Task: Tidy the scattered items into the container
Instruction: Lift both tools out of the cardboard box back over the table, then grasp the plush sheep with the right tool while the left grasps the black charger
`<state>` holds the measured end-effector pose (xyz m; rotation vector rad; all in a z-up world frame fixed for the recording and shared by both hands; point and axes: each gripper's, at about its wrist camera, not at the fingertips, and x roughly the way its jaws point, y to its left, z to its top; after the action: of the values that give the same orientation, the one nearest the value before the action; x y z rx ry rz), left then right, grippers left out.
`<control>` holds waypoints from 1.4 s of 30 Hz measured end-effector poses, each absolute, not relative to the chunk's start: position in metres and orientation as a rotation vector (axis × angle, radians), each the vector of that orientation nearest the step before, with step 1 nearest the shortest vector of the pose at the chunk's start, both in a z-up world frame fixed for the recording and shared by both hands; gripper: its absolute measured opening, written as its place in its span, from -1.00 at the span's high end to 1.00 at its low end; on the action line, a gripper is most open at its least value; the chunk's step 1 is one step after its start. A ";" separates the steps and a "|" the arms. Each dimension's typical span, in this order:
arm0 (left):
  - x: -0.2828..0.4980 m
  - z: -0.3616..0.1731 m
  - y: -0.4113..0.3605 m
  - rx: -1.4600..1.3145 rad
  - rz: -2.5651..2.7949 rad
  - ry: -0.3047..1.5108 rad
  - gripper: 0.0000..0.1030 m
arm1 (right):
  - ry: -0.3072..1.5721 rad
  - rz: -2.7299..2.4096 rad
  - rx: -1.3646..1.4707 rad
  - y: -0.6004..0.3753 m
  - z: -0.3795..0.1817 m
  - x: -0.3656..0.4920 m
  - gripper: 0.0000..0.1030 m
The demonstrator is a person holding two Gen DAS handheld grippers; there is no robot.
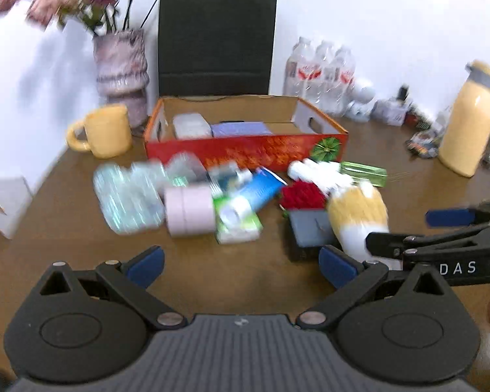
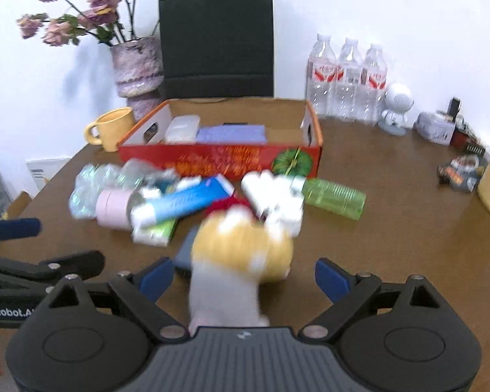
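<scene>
A red cardboard box [image 1: 245, 152] [image 2: 219, 158] stands open at the back of the wooden table, with a white pack and a purple pack inside. In front of it lies a pile: a blue tube [image 1: 258, 192] [image 2: 186, 202], a pink roll [image 1: 189, 210] [image 2: 112, 209], a green bottle [image 2: 334, 197] [image 1: 364, 171], a red item [image 1: 302, 194], a dark box [image 1: 310, 228]. A yellow and white plush toy [image 2: 241, 261] [image 1: 359, 219] lies between the open jaws of my right gripper [image 2: 245, 277], not pinched. My left gripper [image 1: 241, 266] is open and empty, nearer than the pile.
A yellow mug [image 1: 104, 130], a vase of flowers [image 1: 122, 65], a black paper bag [image 1: 215, 39], water bottles [image 2: 346, 78], a white figurine [image 2: 397, 109] and a yellow jug [image 1: 470, 121] stand around the box. Small boxes sit at the far right.
</scene>
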<state>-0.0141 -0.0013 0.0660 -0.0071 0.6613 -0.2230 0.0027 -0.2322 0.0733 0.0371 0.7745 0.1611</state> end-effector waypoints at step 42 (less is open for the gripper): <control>-0.027 0.003 -0.004 0.099 -0.045 0.681 -1.00 | 0.702 0.107 -0.018 -0.220 -0.006 -0.031 -1.00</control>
<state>-0.0273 -0.0040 0.0032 0.0993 0.6815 -0.0452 -0.0313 -0.2202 -0.0059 -0.0181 0.7020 0.1071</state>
